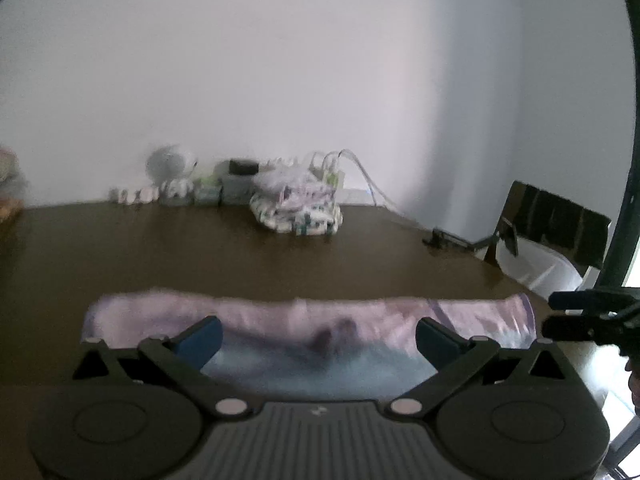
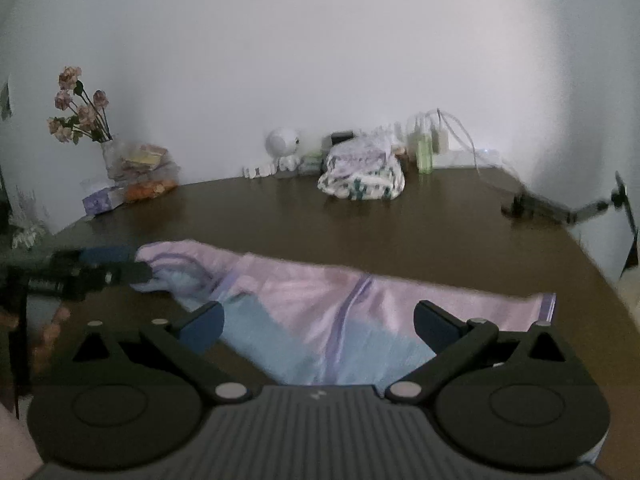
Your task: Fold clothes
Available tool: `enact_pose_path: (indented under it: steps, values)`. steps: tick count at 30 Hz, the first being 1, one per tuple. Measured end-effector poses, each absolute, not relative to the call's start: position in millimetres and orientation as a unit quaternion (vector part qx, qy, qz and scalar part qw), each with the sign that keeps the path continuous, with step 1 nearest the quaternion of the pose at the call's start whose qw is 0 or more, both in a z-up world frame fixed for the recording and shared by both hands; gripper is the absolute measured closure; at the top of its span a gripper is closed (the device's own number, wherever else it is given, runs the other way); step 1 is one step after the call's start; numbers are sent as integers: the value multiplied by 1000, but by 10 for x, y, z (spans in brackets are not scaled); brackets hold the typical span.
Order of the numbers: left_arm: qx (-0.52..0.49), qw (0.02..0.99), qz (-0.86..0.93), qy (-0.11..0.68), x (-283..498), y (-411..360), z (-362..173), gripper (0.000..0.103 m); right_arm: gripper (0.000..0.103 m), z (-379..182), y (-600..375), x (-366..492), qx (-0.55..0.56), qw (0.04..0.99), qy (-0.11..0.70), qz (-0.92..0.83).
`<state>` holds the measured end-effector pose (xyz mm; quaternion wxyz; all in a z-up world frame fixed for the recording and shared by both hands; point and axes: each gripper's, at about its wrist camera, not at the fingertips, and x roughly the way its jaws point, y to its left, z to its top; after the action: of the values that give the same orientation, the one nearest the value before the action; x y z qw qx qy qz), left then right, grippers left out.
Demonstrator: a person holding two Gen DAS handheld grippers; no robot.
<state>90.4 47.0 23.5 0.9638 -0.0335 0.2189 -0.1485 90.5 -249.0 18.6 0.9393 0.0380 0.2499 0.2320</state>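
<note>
**Garment Handling: Grip Points and Gripper Pose**

The garment, a thin pink and pale blue cloth, lies along the near edge of the table as a long band running left to right. A patterned pile of folded clothes sits well apart at the far side, near the wall.

We judge the cloth to be light, soft and limp. It will sag when lifted, and its faint sheen suggests it may slide on the polished wood. It holds no shape of its own, so we advise gripping at hems, corners or the purple seam line rather than mid-panel, and pinching all layers together where the cloth is doubled.

The left gripper has its jaws spread wide over the left part of the band. The right wrist view shows it level with the table, with its fingers at the bunched left end of the cloth.

The right gripper is also spread wide and holds nothing. It is low over the near right part of the garment and points toward the far wall.

This layout fits either a cloth laid out for gripping or one just released after a fold. The views do not show which.
</note>
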Motion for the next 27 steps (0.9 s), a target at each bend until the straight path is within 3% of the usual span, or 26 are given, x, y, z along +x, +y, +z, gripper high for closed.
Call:
enact_pose_path:
  steps: [8, 17, 23, 27]
  values:
    - [-42, 962, -140, 230, 326, 389, 71, 0, 0, -36, -2266, 720, 51, 920, 288, 262]
    - [-95, 965, -84, 228, 375, 927, 137, 0, 0, 146, -1982, 709, 12, 919, 286, 273]
    - [-267, 921, -46, 280, 857, 1648, 218, 3, 0, 731, -1442, 1170, -7, 882, 289, 372]
    - [-327, 893, -13, 309, 1149, 1907, 176, 14, 1, 1094, -790, 1769, -88, 845, 309, 428]
